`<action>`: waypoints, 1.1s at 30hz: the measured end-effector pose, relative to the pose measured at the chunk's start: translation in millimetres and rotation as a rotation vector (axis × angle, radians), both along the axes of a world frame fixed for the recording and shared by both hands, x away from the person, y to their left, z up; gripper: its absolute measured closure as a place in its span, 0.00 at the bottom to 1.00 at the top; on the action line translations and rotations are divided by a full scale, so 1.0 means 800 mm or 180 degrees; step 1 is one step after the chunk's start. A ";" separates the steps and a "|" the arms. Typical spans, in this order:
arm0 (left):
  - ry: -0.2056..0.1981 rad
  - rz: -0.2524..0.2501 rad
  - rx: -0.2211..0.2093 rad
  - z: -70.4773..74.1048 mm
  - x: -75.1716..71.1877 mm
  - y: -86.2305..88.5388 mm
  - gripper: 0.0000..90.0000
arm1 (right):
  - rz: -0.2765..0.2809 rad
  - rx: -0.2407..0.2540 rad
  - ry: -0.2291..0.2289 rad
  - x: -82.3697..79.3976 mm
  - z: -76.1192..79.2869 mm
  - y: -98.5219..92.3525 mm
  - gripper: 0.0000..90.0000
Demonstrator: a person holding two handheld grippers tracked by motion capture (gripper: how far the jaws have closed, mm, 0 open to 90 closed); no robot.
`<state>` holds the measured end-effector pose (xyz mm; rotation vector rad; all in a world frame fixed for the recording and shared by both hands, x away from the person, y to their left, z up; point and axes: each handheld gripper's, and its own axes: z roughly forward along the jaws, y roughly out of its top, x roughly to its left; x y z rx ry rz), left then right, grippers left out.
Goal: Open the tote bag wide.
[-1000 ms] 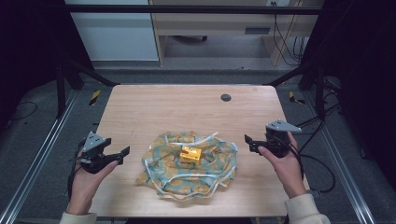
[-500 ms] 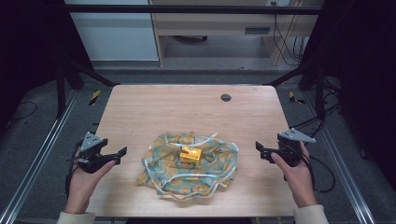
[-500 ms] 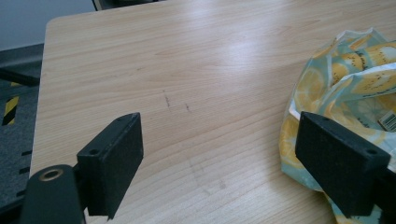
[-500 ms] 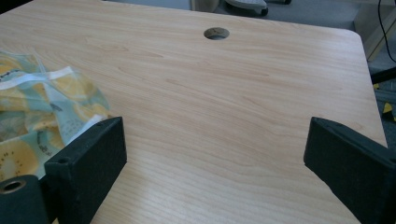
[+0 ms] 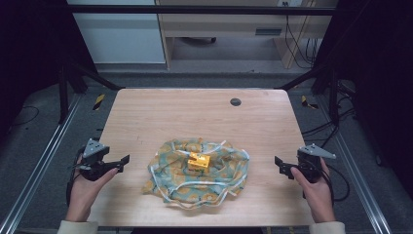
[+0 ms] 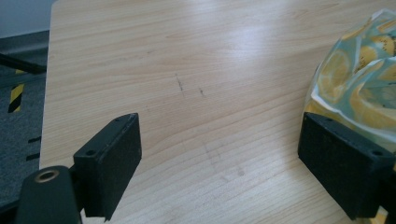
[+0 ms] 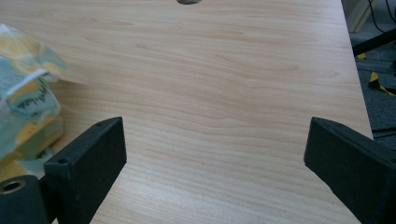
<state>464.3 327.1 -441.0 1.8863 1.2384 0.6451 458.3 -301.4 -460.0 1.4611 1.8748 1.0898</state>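
— Cloth [image 5: 197, 176] with the lemon print: where is it lying at this moment?

— It is lying crumpled on the near middle part of the desk [image 5: 195, 117], between the two hands. A white cord is running along its edge in loops. A small yellow block [image 5: 198, 161] is sitting on top of it, near the centre.

— And the left claw [image 5: 122, 163], what is it doing?

— It is hovering at the left side of the desk, just beside the cloth but not touching it, as far as the high view is showing. Its jaws are standing wide apart and are holding nothing. In the left gripper view the cloth [image 6: 359, 84] is showing behind the right-hand jaw (I cannot tell if the jaw is touching the fabric there).

— Is the right claw [image 5: 280, 165] gripping something?

— No, it is also spreading its jaws wide, with only bare wood between them. It is staying near the right edge of the desk, apart from the cloth. In the right gripper view the cloth [image 7: 25, 84] is appearing at the left, beyond the jaw.

— Anything more on the desk?

— A dark round hole [image 5: 235, 102] is sitting in the far part, well apart from the cloth.
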 end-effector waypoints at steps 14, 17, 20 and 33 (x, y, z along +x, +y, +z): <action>0.0188 -0.0019 0.0185 -0.020 0.007 0.003 0.13 | 0.0001 -0.0049 0.0142 -0.005 -0.021 -0.002 0.06; 0.0249 -0.0048 0.0246 -0.023 0.008 0.003 0.12 | 0.0026 -0.0066 0.0163 -0.005 -0.023 0.001 0.06; 0.0258 -0.0044 0.0243 -0.026 0.009 0.002 0.12 | 0.0049 -0.0064 0.0180 -0.006 -0.025 0.003 0.06; 0.0296 -0.0074 0.0443 -0.036 0.011 -0.004 0.10 | 0.0219 -0.0244 0.0323 -0.013 -0.039 0.027 0.06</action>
